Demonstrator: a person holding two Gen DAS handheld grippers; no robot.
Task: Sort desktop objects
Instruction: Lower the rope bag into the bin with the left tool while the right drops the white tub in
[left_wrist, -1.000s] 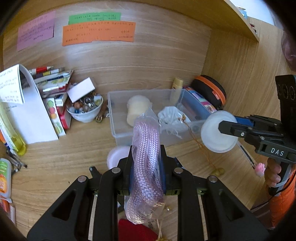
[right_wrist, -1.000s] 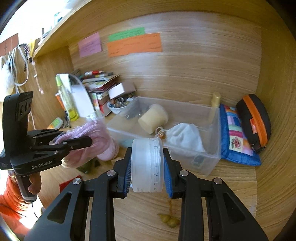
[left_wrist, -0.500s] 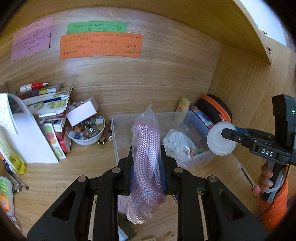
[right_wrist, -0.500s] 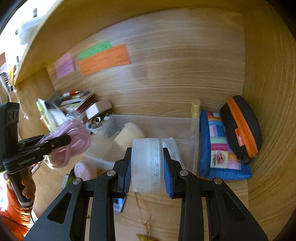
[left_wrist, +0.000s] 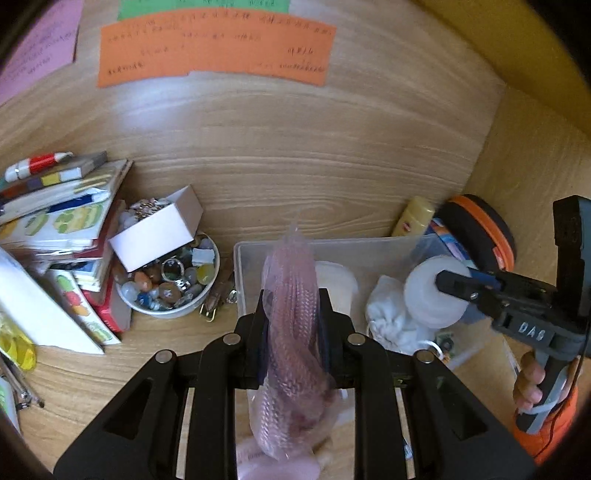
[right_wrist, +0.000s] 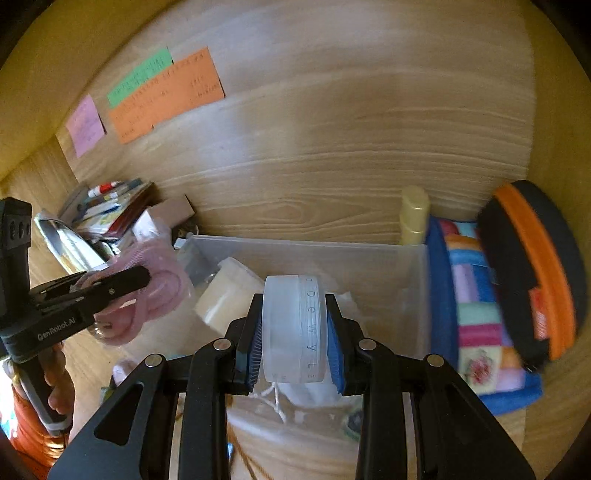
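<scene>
My left gripper (left_wrist: 293, 325) is shut on a bagged coil of pink rope (left_wrist: 291, 332), held just in front of the clear plastic bin's (left_wrist: 354, 247) near left wall. From the right wrist view the same rope (right_wrist: 155, 291) hangs by the bin's left end. My right gripper (right_wrist: 295, 332) is shut on a round translucent white jar (right_wrist: 293, 328), poised over the bin (right_wrist: 417, 291); in the left wrist view that jar (left_wrist: 428, 295) hovers above the bin's right half. Inside lie a cream cylinder (right_wrist: 229, 299) and a white cloth pouch (left_wrist: 388, 317).
A bowl of beads and rings (left_wrist: 170, 284) with a small white box (left_wrist: 159, 229) stands left of the bin, beside stacked books (left_wrist: 62, 214). A patchwork pouch (right_wrist: 480, 325) and a black-and-orange case (right_wrist: 532, 273) lie to the right. A yellow tube (right_wrist: 413, 218) leans behind. Sticky notes (left_wrist: 218, 48) cover the back panel.
Both grippers have moved forward toward the back wall, so the bin sits closer. The jar has come from beside the bin's right end to over it. The rope and jar stay gripped.
</scene>
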